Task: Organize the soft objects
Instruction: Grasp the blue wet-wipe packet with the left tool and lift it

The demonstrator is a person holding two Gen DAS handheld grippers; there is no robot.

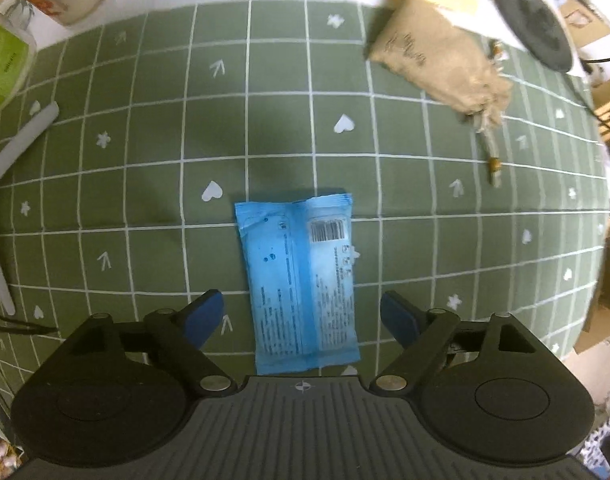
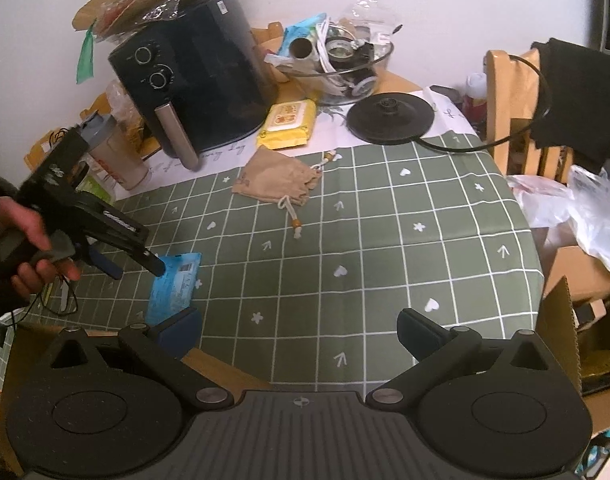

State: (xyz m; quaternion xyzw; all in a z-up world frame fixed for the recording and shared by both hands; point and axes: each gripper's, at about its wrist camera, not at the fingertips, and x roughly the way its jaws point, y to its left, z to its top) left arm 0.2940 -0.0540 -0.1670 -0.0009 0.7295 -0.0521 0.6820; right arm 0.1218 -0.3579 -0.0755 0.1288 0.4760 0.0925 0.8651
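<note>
Now | blue wipes packet point(image 1: 301, 280): flat, barcode up, between parted left claw point(image 1: 303, 314) | right claw point(image 2: 301, 334): released

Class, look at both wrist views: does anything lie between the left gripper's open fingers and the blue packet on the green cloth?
Nothing visible does. The left gripper is open, and the blue packet lies flat between its fingers with only bare green cloth alongside. The burlap pouch sits well beyond.

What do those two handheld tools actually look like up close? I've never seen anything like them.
Each tool is matte black plastic: two round housings flank a ribbed grey centre panel marked with a small crosshair, and silver pivot pins join angular black arms. The left tool and the right tool both end in dark blue finger pads. From outside, the left one has a pistol-style grip held by a bare hand in a dark sleeve.
</note>
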